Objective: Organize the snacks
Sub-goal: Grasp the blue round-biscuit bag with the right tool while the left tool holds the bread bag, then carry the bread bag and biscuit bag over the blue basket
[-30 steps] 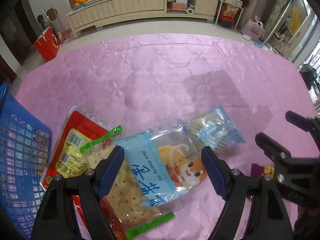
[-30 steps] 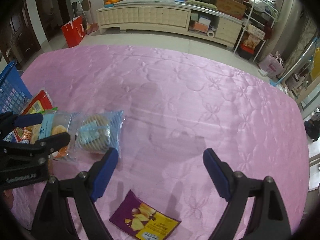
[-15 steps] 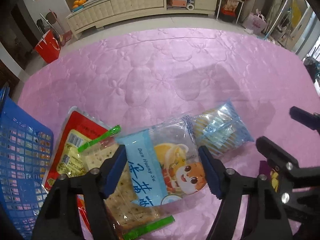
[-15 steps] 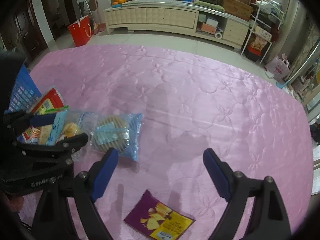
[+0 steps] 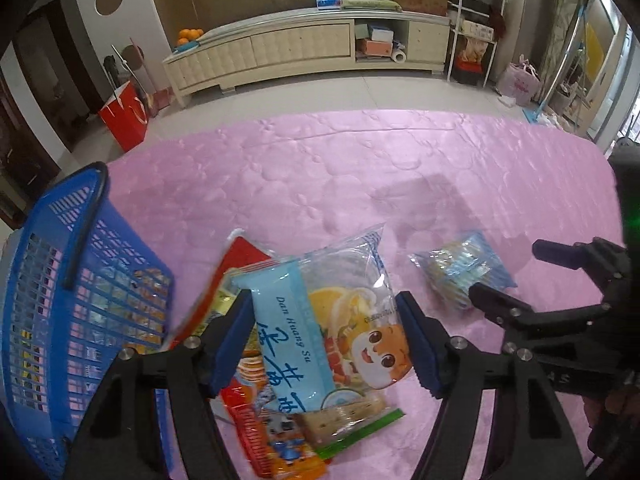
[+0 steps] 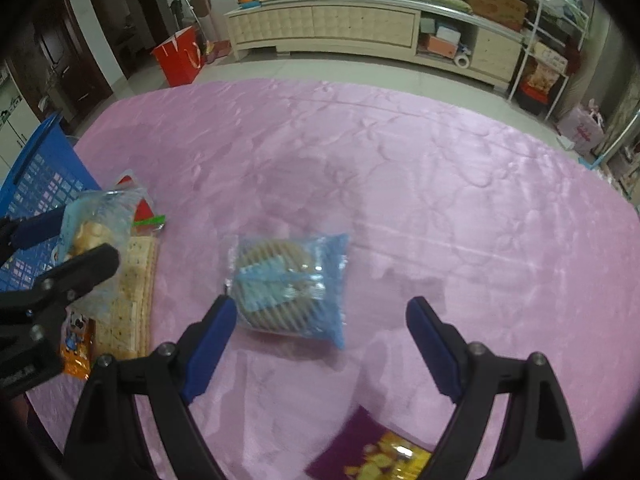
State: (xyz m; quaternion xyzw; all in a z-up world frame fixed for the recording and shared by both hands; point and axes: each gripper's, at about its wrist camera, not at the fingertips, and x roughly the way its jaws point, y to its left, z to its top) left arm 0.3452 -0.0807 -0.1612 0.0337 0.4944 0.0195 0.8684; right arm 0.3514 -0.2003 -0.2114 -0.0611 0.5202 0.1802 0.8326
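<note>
Left gripper (image 5: pixel 326 340) is clamped on the clear-and-light-blue cartoon snack bag (image 5: pixel 340 320), lifted off the pile just beside the blue plastic mesh basket (image 5: pixel 72 280); the pads only pinch slack film, so I'd expect it could slip or sag and snag the basket rim. Right gripper (image 6: pixel 320 344) hangs wide and empty over the blue-wrapped round biscuit pack (image 6: pixel 288 284) on the pink quilted cloth (image 6: pixel 400 168). Its left pad sits at the pack's edge, so closing off-centre may nudge it away instead of gripping.

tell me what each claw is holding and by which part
The left claw is shut on the clear plastic snack bag with a light blue stripe, gripping its two side edges. The right claw is open and holds nothing.
</note>
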